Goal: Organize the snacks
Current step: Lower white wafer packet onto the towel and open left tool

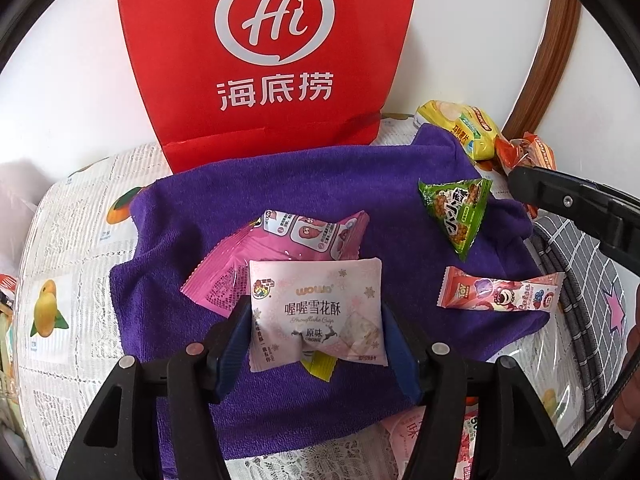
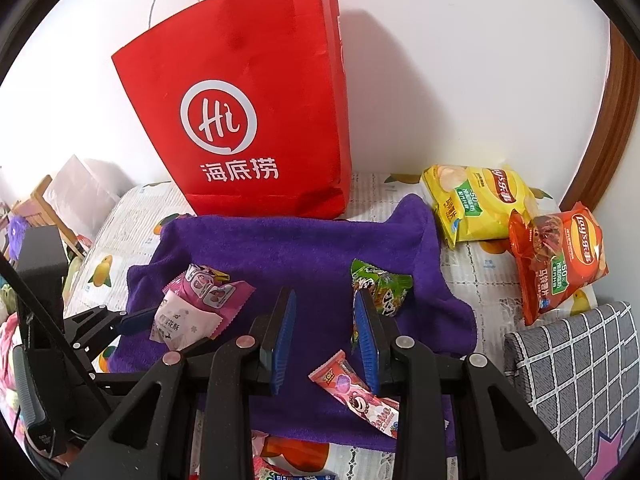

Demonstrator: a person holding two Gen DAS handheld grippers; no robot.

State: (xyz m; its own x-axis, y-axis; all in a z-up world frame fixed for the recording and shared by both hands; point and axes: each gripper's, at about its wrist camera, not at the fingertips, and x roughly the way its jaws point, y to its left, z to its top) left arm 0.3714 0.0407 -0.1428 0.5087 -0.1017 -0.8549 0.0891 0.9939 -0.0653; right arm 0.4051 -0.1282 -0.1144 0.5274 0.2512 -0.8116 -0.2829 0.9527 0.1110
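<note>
A pale pink snowflake-crisp packet (image 1: 316,300) sits between the blue pads of my left gripper (image 1: 315,307), and both pads press on its side edges. It rests partly on a darker pink packet (image 1: 280,248) on the purple towel (image 1: 304,176). A small yellow wrapper (image 1: 320,366) pokes out beneath it. My right gripper (image 2: 323,296) hovers over the towel with its pads apart and nothing between them. A green triangular packet (image 2: 380,284) lies just behind its right finger, and a pink strawberry-bear stick (image 2: 356,396) lies under that finger. The red paper bag (image 2: 256,120) stands upright behind the towel.
A yellow chip bag (image 2: 476,208) and an orange chip bag (image 2: 560,256) lie at the right on the fruit-print tablecloth (image 2: 128,216). A grey checked cushion (image 2: 580,360) is at the lower right. More packets (image 1: 440,440) lie by the near edge. A wall stands behind.
</note>
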